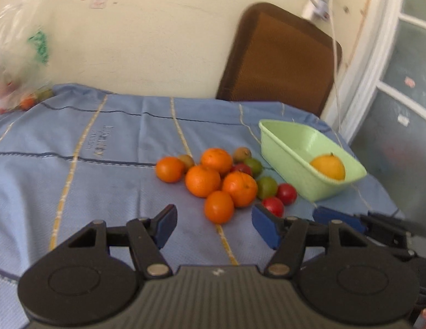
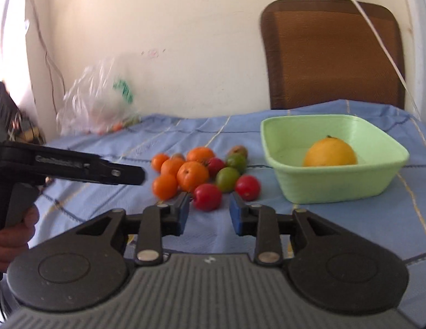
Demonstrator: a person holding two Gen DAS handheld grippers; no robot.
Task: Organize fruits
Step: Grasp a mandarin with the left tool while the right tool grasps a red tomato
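Green tub point(image 2: 333, 183) near cloth edge, fruit point(image 2: 196, 175) beside

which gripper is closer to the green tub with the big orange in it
Right. The right gripper sits just short of the red fruit, with the green tub close on its right. The left gripper is further over, behind the oranges.

We see the fruit pile point(image 2: 202, 175) just ahead of the right tongs point(image 2: 209, 213) on the worktop point(image 2: 350, 219), the tub point(image 2: 333, 189) to its right holding one fruit point(image 2: 330, 152), a chair point(image 2: 333, 54) behind.
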